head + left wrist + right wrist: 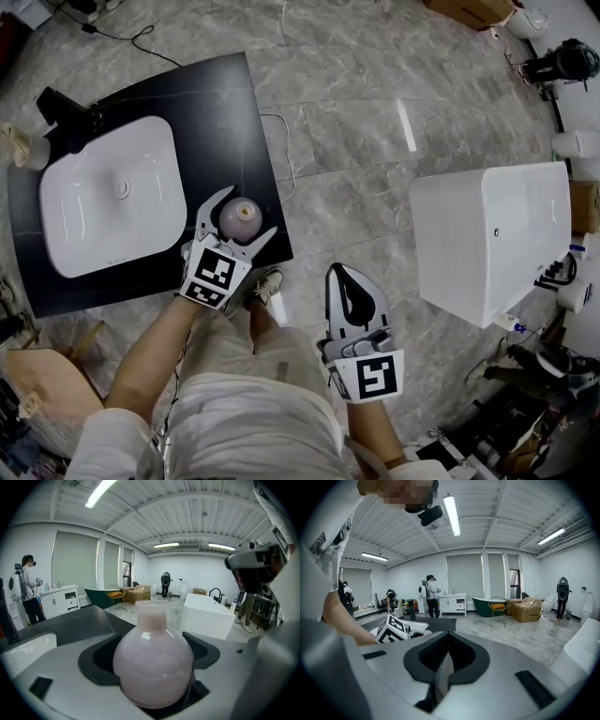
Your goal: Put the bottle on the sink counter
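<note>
I'm wearing white tee, beige shorts; my left gripper [246, 214] and right gripper [342, 272] are showing grey shells, black pads, black-and-white marker cubes.

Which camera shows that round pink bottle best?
The left gripper view: the bottle fills the middle, its round body and short neck clear, gripped by the left hand-held gripper. The head view shows only its top from above, small, over the black counter. The right gripper view does not show it.
</note>
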Demonstrator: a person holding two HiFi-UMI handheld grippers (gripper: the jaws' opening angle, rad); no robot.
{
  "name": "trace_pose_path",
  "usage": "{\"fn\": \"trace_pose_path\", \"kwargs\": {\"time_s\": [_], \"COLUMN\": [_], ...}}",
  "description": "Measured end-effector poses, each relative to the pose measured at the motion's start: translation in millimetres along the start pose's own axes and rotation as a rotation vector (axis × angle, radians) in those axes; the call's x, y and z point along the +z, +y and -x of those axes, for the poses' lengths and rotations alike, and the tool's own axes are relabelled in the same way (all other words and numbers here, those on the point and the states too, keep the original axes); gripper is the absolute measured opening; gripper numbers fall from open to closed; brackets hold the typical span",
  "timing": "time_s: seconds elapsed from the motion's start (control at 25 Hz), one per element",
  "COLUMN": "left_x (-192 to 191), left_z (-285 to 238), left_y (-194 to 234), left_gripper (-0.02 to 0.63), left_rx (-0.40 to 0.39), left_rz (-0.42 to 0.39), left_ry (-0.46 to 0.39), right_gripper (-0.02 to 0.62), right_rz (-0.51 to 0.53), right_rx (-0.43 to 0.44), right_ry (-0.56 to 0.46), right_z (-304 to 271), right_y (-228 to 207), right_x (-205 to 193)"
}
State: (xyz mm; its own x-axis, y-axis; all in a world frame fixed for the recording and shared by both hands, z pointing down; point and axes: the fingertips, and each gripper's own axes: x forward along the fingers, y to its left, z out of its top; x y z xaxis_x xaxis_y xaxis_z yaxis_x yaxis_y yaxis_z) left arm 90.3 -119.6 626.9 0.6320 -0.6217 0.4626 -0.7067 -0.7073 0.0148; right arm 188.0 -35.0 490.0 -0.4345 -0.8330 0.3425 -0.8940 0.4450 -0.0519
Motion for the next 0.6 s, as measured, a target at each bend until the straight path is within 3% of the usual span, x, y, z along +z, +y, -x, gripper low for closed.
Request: {"fn": "trace_pose_path", "kwargs": {"time_s": [0.28, 0.6], "left_x": [-12, -26], "left_z": [-4, -3], "left_y": [-1, 2], "left_gripper": [0.410, 0.410], "left_rx": [-0.004, -0.036], "left_rz": [-0.086, -0.101], "left_ry": [0.101, 0.184], "right_gripper": [0.011, 0.011], "right_rz": [-0.003, -0.008], "right_rx": [0.001, -0.012], "right_ry": [-0.011, -0.010], "right_z": [-2, -3], "right_y": [3, 4], "right_x": [3, 5]}}
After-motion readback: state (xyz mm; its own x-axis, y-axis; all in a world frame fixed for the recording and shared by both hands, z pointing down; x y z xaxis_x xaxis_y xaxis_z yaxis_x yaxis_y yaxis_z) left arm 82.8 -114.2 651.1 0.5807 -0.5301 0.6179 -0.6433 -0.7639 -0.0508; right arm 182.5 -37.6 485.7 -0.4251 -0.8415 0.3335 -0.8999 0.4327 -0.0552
